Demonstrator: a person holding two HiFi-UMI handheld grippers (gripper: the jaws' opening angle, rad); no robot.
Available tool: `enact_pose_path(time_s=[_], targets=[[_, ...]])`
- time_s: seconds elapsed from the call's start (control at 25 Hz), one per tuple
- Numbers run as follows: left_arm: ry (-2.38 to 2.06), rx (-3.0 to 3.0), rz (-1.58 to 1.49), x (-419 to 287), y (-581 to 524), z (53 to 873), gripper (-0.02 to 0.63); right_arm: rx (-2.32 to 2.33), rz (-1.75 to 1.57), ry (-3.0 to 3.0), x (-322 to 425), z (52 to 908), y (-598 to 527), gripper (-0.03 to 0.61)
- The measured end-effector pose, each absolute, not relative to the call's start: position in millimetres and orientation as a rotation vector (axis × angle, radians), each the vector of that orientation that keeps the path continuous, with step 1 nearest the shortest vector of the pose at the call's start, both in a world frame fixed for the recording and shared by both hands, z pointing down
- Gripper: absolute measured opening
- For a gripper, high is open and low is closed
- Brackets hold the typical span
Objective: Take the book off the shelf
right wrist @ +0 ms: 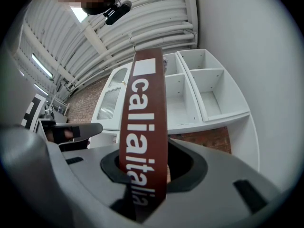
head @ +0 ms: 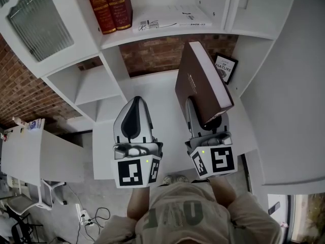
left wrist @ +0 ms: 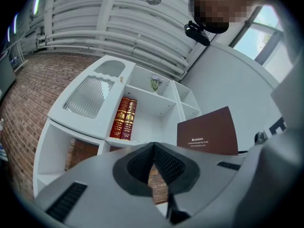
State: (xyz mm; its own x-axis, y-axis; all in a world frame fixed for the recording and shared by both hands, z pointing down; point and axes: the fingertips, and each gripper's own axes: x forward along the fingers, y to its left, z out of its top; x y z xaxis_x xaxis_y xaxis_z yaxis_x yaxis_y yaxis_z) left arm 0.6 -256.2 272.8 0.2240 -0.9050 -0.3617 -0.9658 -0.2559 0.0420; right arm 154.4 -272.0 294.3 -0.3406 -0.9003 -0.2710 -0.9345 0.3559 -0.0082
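Clamping a thick brown hardcover book (head: 203,80) in the right gripper (head: 202,120), clear of the white shelf unit (head: 167,34); left gripper (head: 135,101) alongside, closed, empty.

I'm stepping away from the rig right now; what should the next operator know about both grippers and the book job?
Right gripper: shut on the brown hardcover book, spine end between the jaws, held tilted in front of the white shelf unit.
Left gripper: shut, empty, beside the right one.
Done: the brown book is off the shelf. Two red gold-lettered books stand on the upper shelf.
Left: probably only to carry the book clear and set it down.
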Motion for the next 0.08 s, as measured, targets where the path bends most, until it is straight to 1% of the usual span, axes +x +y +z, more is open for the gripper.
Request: enact_pose_path(time_s=[0.08], targets=[[1.785, -2.302, 0.469, 0.5, -256.0, 273.2, 0.012, -1.652, 0.212, 2.391, 154.7, 296.0, -272.2, 0.150]])
